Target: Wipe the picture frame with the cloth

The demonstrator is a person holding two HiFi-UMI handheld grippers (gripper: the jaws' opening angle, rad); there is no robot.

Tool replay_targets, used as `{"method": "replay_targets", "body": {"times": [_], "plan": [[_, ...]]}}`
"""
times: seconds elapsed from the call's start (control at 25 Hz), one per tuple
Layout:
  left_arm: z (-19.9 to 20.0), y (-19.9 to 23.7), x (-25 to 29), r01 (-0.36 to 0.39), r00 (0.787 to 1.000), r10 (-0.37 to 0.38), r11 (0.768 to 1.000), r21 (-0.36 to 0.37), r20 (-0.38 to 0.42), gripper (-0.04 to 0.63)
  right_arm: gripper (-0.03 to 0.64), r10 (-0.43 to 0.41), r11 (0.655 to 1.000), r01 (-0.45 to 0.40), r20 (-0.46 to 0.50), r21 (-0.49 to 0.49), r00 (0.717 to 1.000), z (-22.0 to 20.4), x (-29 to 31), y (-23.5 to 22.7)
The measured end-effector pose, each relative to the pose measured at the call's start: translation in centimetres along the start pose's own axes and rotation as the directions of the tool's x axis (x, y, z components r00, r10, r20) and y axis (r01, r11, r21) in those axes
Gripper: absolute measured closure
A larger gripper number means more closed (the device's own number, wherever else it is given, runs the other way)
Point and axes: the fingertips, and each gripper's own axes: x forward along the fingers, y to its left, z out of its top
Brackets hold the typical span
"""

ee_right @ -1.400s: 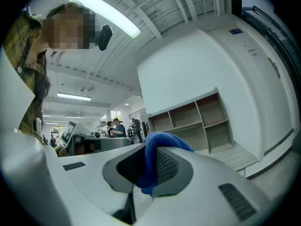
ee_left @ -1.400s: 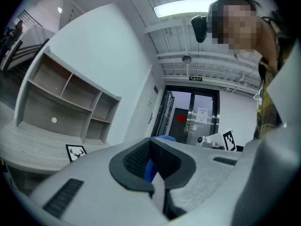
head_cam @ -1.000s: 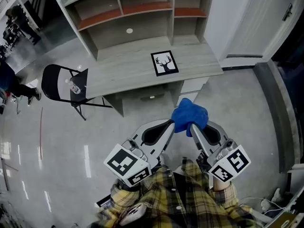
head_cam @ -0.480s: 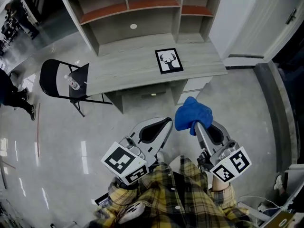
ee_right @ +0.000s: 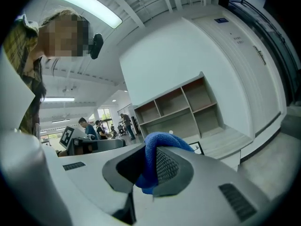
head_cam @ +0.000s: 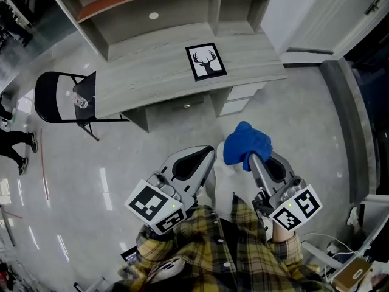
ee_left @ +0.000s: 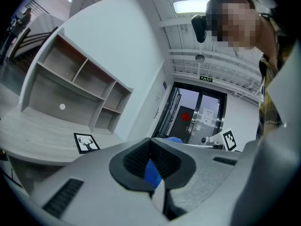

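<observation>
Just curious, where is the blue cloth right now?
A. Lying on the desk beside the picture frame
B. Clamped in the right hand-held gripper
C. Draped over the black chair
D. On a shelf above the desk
B: the blue cloth is bunched between the jaws of the right hand-held gripper, well short of the desk, where the picture frame lies alone.

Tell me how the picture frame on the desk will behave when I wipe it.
The picture frame lies flat on the desk, so tipping seems unlikely. It looks thin and light on a smooth top, so a sideways wipe may slide it. Any glass front cannot be made out; press gently.
</observation>
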Motion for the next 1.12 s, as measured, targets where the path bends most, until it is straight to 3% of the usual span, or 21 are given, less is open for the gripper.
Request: {"method": "replay_targets", "body": {"times": [0.28, 0.72, 1.12], "plan": [[1.9, 5.2, 5.6, -0.052, 0.999, 0.052, 0.999, -0.002, 0.006, 0.589, 0.569, 0.054, 0.999, -0.053, -0.022, 0.01, 0.998, 1.7, 5.8, -5.6], [10.0, 11.3, 17.7, -0.104, 0.993, 0.1, 0.993, 0.056, 0.066, 0.589, 0.569, 0.141, 0.99, -0.14, 0.017, -0.014, 0.99, 10.3, 13.9, -16.4], [11.9, 15.4, 20.9, -0.228, 0.968, 0.222, 0.973, 0.04, 0.112, 0.589, 0.569, 0.239, 0.971, -0.24, -0.028, -0.004, 0.97, 11.8, 18.7, -20.8]]}}
